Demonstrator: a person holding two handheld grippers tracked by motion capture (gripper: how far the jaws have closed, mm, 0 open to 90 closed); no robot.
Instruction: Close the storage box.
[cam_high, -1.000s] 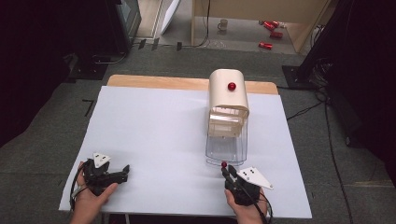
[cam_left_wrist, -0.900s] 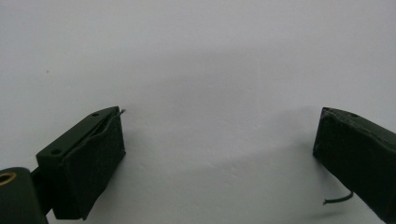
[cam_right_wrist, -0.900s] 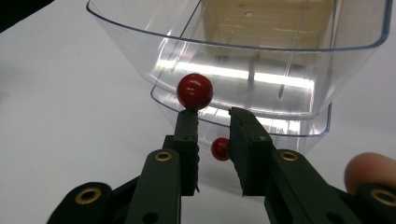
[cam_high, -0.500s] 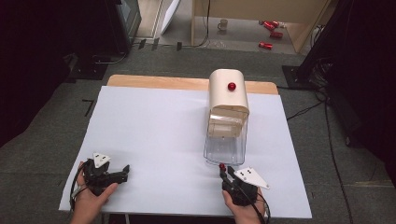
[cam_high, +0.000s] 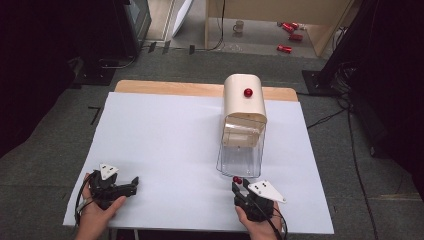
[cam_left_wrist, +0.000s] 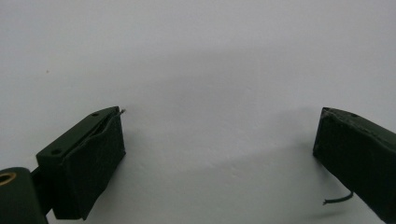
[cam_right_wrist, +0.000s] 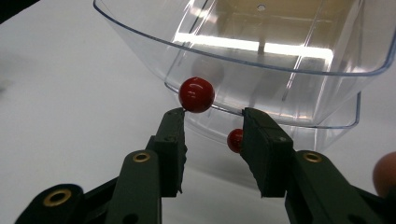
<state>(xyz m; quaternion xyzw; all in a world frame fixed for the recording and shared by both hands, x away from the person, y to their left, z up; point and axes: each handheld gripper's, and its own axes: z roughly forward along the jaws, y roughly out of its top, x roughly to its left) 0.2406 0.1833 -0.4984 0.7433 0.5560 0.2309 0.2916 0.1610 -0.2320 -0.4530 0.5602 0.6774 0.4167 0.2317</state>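
Table, covered in a white sheet, with a bare wooden strip along its far edge.

Cream rounded dispenser box with a red round knob on its top, standing right of centre toward the far edge. Clear plastic tray extending out of the box front toward the person, its open lip nearest the right gripper.

Small glossy red ball, just off the tray's near lip, sitting at the tip of one jaw of the right gripper. Second small red ball, lower, partly hidden behind the other jaw. Whether either ball is touching the tray cannot be told.

Right gripper, black, two-jaw, held in the person's right hand at the near right of the table; jaws parted a moderate way, gripping nothing, tips just short of the tray's lip.

Left gripper, black, held in the person's left hand at the near left, well apart from the tray; jaws spread wide over bare white surface, holding nothing.
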